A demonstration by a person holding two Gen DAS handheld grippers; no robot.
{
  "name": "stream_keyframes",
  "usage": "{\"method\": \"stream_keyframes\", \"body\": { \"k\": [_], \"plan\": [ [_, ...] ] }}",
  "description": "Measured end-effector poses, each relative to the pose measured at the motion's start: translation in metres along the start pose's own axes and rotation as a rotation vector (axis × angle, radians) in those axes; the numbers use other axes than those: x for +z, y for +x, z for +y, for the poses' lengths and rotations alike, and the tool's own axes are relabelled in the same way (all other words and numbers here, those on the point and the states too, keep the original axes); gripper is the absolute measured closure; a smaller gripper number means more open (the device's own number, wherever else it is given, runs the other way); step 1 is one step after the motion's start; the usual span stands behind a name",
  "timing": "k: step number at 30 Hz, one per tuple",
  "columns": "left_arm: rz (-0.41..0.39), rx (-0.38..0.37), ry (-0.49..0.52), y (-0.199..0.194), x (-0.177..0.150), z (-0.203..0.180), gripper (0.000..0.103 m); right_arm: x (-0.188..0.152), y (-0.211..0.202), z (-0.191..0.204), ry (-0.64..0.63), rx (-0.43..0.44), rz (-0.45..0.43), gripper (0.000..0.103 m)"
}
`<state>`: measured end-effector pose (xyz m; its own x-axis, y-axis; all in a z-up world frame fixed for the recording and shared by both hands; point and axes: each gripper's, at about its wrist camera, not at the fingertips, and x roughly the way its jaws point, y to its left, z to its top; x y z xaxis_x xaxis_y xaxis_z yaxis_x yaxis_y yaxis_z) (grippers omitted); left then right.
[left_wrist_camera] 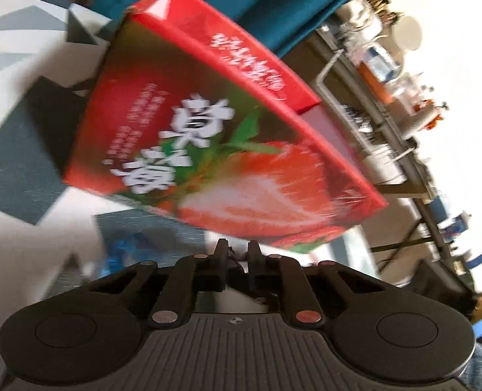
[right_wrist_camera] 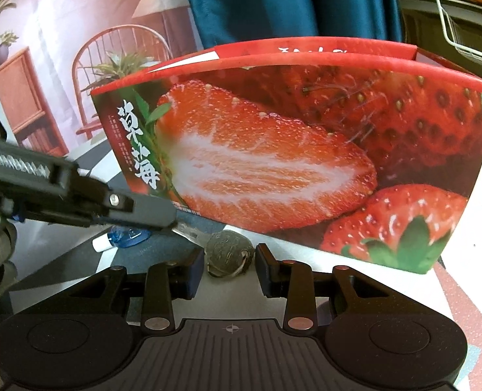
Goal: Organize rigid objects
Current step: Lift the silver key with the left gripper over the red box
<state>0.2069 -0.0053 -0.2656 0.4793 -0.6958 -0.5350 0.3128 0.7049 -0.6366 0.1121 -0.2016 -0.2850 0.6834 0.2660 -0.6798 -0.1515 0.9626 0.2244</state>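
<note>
In the left wrist view, our left claw has its fingers drawn close with a narrow gap, something thin between them that we cannot identify; beyond stands the red cardboard strawberry box on the geometric-patterned surface. In the right wrist view, our right claw is spread open around a small round grey-brown ball, just before the box; the left claw reaches in beside a blue bottle
</note>
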Motion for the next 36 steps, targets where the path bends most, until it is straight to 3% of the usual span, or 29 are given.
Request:
{"method": "stream_keyframes", "body": {
  "k": [3,15,36],
  "plan": [
    [0.019,-0.007,0.043,0.006,0.000,-0.011,0.090,0.000,0.001,0.001,-0.005,-0.003,0.001,0.071],
    [0.089,0.031,0.028,0.034,0.000,-0.008,0.090,-0.002,0.002,0.006,-0.016,-0.021,-0.002,0.077],
    [0.065,0.039,-0.041,0.042,0.009,-0.004,0.094,-0.002,0.001,0.012,-0.072,-0.042,-0.003,0.081]
  ]
}}
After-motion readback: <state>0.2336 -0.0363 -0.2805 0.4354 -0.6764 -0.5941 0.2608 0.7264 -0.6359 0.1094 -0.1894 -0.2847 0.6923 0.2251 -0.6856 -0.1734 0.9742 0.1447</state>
